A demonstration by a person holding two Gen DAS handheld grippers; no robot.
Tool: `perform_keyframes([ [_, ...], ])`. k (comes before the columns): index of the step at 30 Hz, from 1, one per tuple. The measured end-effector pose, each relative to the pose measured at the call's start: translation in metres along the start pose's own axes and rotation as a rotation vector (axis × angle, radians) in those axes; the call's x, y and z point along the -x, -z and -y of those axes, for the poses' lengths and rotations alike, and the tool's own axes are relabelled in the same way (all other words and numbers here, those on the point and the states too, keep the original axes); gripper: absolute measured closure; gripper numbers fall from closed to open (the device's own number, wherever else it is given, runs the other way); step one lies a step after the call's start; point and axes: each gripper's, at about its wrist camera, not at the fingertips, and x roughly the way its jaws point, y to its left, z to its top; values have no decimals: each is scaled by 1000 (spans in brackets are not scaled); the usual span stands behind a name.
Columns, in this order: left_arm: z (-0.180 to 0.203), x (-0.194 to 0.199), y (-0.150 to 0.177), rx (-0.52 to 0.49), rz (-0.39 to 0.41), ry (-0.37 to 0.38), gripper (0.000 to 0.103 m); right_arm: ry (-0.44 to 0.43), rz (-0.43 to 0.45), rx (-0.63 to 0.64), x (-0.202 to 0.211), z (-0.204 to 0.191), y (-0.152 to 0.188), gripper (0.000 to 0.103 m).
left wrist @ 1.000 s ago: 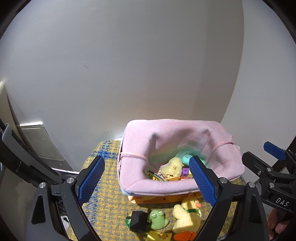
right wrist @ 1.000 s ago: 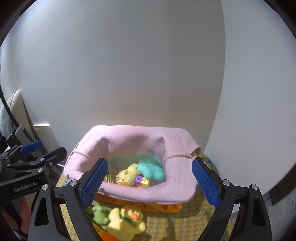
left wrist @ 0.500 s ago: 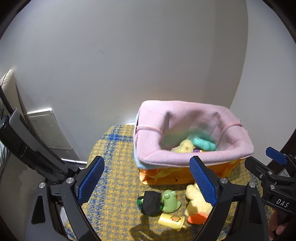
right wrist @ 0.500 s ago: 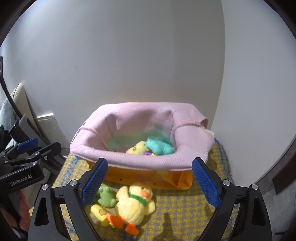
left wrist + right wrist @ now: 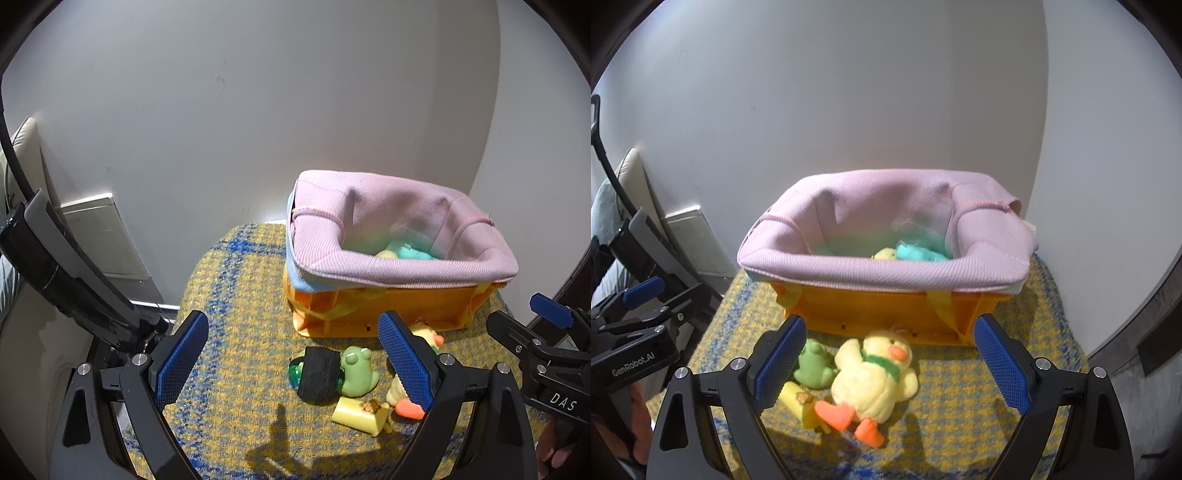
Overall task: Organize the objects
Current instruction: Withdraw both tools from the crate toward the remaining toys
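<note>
Orange basket (image 5: 886,314), one plush duck (image 5: 873,376), one frog (image 5: 812,365)

Two bits of text readable. "DAS" in white on the black body of the right gripper (image 5: 550,339), seen at the edge of the left wrist view. "GenRobot.AI" in white on the black body of the left gripper (image 5: 646,306), seen from the right wrist view. Nothing else legible.
</note>
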Motion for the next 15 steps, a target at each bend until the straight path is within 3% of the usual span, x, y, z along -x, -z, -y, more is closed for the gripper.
perform_keyframes([
  [15,-22,-25,35,26,-47,-9,9,13,-88,-28,-34,-13,29,11],
])
